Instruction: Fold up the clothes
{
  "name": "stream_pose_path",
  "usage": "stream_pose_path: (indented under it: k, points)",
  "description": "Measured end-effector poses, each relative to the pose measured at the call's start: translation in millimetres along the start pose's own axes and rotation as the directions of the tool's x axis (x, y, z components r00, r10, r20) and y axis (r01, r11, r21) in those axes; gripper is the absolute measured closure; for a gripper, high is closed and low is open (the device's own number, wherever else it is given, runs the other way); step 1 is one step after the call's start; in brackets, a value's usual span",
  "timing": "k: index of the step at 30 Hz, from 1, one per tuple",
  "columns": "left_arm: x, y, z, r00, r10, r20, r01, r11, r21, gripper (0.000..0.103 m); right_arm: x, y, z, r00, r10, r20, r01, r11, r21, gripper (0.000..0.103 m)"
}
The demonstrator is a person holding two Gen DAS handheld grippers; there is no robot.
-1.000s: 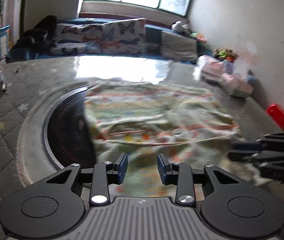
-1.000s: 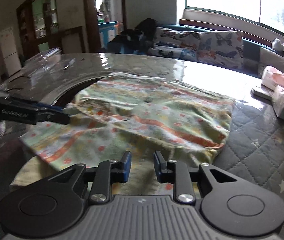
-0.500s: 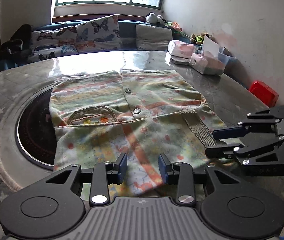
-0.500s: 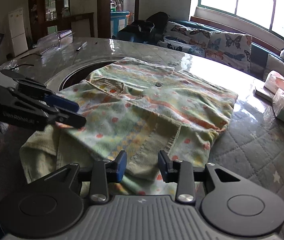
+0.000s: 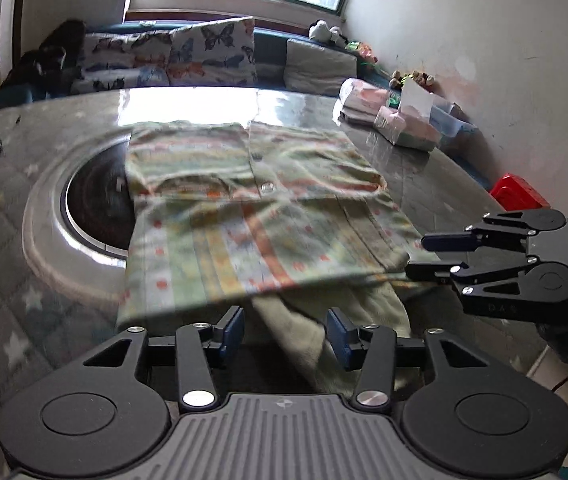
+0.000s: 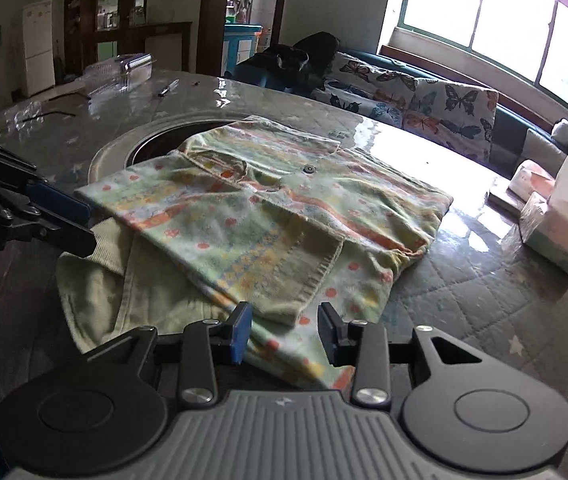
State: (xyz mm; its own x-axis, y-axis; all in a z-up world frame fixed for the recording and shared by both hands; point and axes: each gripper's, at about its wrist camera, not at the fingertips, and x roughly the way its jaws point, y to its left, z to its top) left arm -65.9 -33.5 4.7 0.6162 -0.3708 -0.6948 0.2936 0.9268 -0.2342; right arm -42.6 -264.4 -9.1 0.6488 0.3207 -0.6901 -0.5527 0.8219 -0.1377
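Note:
A pale green patterned buttoned shirt [image 5: 252,208] lies folded on the round grey table, partly over a dark round inset; it also shows in the right wrist view [image 6: 276,216]. A plain green part hangs at the near edge [image 6: 96,292]. My left gripper [image 5: 285,330] is open and empty, just short of the shirt's near edge. My right gripper [image 6: 284,330] is open and empty over the near hem. In the left wrist view the right gripper [image 5: 417,256] shows open at the shirt's right corner. In the right wrist view the left gripper [image 6: 78,220] shows open at the left corner.
The dark inset [image 5: 92,204] has a raised grey ring. Tissue packs and a box [image 5: 407,128] sit at the table's far right; they also show in the right wrist view [image 6: 555,224]. A red bin [image 5: 517,196] stands by the wall. A pen [image 6: 168,88] and clear plastic lie far left.
Both grippers opened wider and drew back towards the near edge. The shirt's lower part, held up and moving a second ago, now lies folded over the body.

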Motion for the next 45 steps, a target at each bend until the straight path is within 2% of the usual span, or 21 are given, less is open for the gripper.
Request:
stream_pose_path:
  k: [6,7,8,10,11,13,14,18,22,26,28,29,32,33,35,36,40,45]
  points:
    - [10.4,-5.3,-9.0,0.997,-0.041,-0.065,0.039,0.999,-0.039,0.056,-11.0,8.1,-10.6,1.0,-0.009,-0.006,0.009,0.999,-0.049,0.061]
    - [12.5,-6.6,-10.3,0.996,-0.05,-0.075,0.047,0.998,-0.042,0.06,-12.2,10.3,-12.4,1.0,-0.009,-0.005,0.009,0.998,-0.06,0.06]
    - [13.1,-7.2,-10.3,0.995,-0.058,-0.079,0.055,0.997,-0.047,0.071,-13.0,12.4,-14.0,1.0,-0.008,-0.006,0.008,0.998,-0.07,0.057]
    - [13.8,-8.0,-9.7,0.994,-0.076,-0.083,0.071,0.996,-0.055,0.077,-12.9,15.8,-16.2,1.0,0.001,-0.009,-0.001,0.996,-0.087,0.056]
    - [12.7,-8.4,-8.0,0.994,-0.083,-0.076,0.079,0.995,-0.055,0.086,-12.2,17.6,-17.4,1.0,0.007,-0.01,-0.008,0.995,-0.097,0.056]
    - [7.7,-7.3,-1.0,0.994,-0.097,-0.05,0.094,0.994,-0.061,0.09,-11.0,21.3,-19.8,1.0,0.019,-0.013,-0.021,0.993,-0.116,0.054]
    - [4.5,-6.1,4.4,0.994,-0.103,-0.033,0.101,0.993,-0.065,0.093,-10.4,23.1,-20.9,1.0,0.025,-0.015,-0.027,0.992,-0.125,0.048]
    - [-3.5,-0.5,28.9,0.992,-0.126,0.027,0.128,0.988,-0.087,0.094,-8.8,29.2,-19.2,0.999,0.047,0.011,-0.045,0.985,-0.165,0.046]
    - [-0.4,1.8,50.4,0.989,-0.141,0.05,0.145,0.985,-0.093,0.094,-1.3,33.1,-8.6,0.998,0.05,0.045,-0.041,0.983,-0.18,0.046]
    - [5.0,5.8,58.0,0.988,-0.15,0.045,0.153,0.984,-0.089,0.094,10.4,31.2,2.6,0.995,0.072,0.069,-0.061,0.986,-0.153,0.054]
    - [6.3,8.9,59.7,0.987,-0.153,0.043,0.156,0.984,-0.089,0.093,14.8,26.3,8.6,0.993,0.098,0.07,-0.09,0.99,-0.112,0.065]
    - [5.9,11.2,59.2,0.987,-0.153,0.043,0.156,0.984,-0.09,0.093,17.2,22.7,12.2,0.99,0.12,0.068,-0.114,0.99,-0.082,0.077]
    - [1.0,18.5,55.6,0.987,-0.152,0.054,0.156,0.984,-0.087,0.089,18.5,10.7,21.2,0.984,0.163,0.074,-0.163,0.987,0.002,0.086]
    - [-2.7,20.4,53.5,0.987,-0.147,0.063,0.152,0.985,-0.079,0.086,18.0,7.4,24.2,0.983,0.166,0.08,-0.168,0.986,0.019,0.087]
    - [-13.8,23.8,46.4,0.988,-0.118,0.095,0.124,0.991,-0.05,0.06,17.2,-0.1,30.6,0.98,0.174,0.094,-0.18,0.982,0.06,0.088]
    - [-20.0,25.5,42.6,0.988,-0.097,0.116,0.102,0.994,-0.033,0.056,17.2,-3.6,33.8,0.979,0.176,0.099,-0.184,0.98,0.078,0.089]
    - [-35.6,34.0,28.7,0.985,-0.044,0.166,0.041,0.999,0.026,0.047,17.2,-7.1,44.0,0.979,0.164,0.117,-0.175,0.98,0.093,0.089]
    - [-28.7,35.8,15.1,0.984,0.043,0.172,-0.065,0.99,0.123,0.045,18.9,-11.2,52.8,0.978,0.155,0.137,-0.17,0.979,0.11,0.089]
